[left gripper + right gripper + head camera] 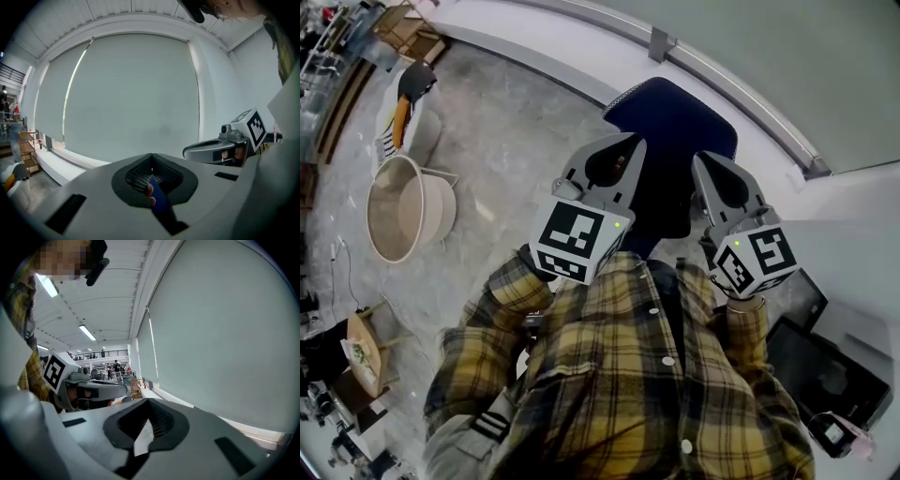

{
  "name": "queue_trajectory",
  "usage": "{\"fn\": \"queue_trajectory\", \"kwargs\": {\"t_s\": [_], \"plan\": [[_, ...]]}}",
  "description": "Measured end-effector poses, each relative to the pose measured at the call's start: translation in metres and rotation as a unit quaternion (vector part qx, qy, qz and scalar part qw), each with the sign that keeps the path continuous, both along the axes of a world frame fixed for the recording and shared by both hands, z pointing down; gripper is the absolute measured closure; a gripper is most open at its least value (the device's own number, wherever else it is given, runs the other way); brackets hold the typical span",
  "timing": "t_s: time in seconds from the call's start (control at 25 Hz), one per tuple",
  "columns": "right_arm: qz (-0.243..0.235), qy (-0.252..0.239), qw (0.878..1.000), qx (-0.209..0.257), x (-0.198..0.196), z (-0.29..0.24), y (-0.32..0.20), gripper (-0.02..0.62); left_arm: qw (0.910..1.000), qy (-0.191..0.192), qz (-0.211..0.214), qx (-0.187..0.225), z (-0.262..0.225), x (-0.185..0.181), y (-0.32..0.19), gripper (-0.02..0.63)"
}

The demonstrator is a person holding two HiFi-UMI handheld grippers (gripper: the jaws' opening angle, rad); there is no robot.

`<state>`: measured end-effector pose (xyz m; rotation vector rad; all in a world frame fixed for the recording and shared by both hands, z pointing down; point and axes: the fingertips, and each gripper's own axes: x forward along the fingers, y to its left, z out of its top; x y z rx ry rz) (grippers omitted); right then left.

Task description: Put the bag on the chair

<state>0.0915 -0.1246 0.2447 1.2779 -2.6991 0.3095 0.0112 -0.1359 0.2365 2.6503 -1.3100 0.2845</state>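
1. Left gripper (151,165): jaws nearly together, leaving a thin slit. Blue shows through it; can't tell if anything is pinched.
2. Right gripper (149,405): jaws narrow, only pale floor in the gap.
3. Both point at the blue chair (675,117) by the far wall.
4. Bag (661,202): seemingly the black shape on the chair's near side, between the grippers; not certain.

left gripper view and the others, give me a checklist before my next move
1. Grip: left gripper has its jaws closed on a blue strip: ok.
2. Spare hand: right gripper has its jaws together with nothing in them: ok.
3. Strip belongs to the dark blue shape ahead: cannot tell.
4. The beige tub at left is bare inside: ok.
5. Which of the two is the chair: cannot tell.
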Motion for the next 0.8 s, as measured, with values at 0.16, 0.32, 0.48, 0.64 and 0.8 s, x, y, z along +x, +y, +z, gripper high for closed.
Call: {"fn": "queue_trajectory", "kwargs": {"t_s": [0.16, 0.32, 0.48, 0.64, 0.8], "plan": [[-0.001, -0.001, 1.0, -0.007, -0.0016, 0.0034, 0.0021, 0.58, 1.0, 0.002, -0.002, -0.006, 0.0025, -0.002, 0.0016, 0.588], [-0.002, 0.0, 1.0, -0.013, -0.0023, 0.0036, 0.0015, 0.58, 0.9999, 0.0, -0.001, -0.01, 0.0034, -0.0023, 0.0005, 0.588], [-0.01, -0.002, 1.0, -0.016, -0.0032, 0.0043, 0.0022, 0.58, 0.9999, -0.007, 0.003, -0.014, 0.0074, 0.0006, 0.0029, 0.588], [-0.016, -0.002, 1.0, -0.019, -0.0048, 0.0093, 0.0009, 0.58, 0.9998, -0.009, 0.001, -0.015, 0.0109, 0.0003, 0.0013, 0.588], [-0.011, -0.001, 1.0, -0.021, -0.0034, 0.0104, -0.0003, 0.58, 0.9999, -0.008, -0.001, -0.015, 0.0104, -0.0018, -0.0005, 0.588]]}}
